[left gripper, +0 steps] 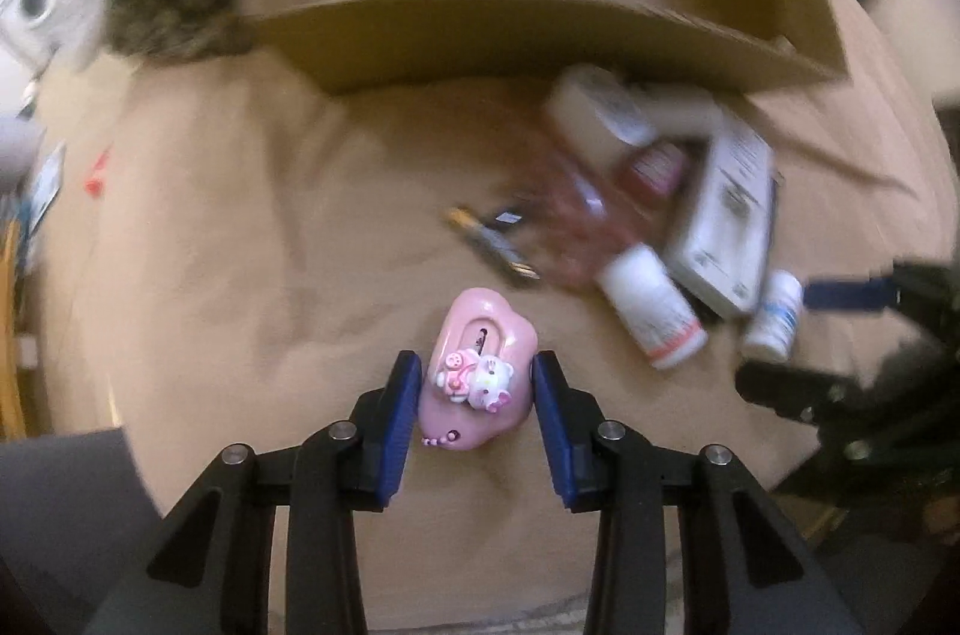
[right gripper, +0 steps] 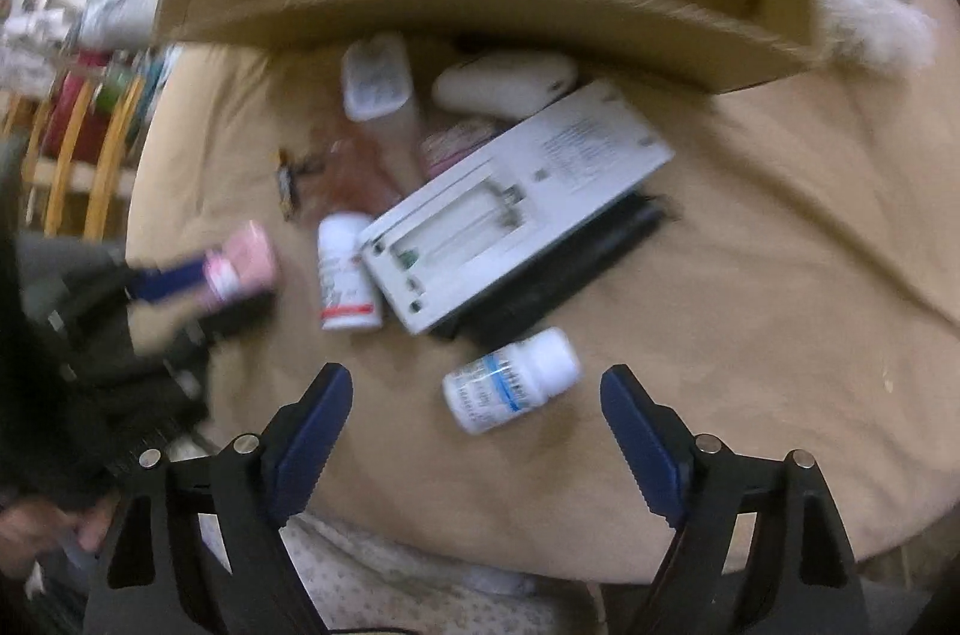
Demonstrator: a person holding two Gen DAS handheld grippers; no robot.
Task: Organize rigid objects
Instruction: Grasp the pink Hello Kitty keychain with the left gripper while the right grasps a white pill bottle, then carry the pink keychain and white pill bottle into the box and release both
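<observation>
Both wrist cameras looked down along their fingers toward the cardboard box, close above the tan cloth. The left view sat left of the pile before the box, the right view nearer it. Both shared the white battery device and box.

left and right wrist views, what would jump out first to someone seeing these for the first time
The pink cat-figure toy stands out first, sitting between the left gripper fingers on the tan cloth. Next comes the open cardboard box at the far side, with a jumble in front of it: a white device lying with its battery bay exposed, and a white pill bottle just ahead of the open right gripper.
</observation>
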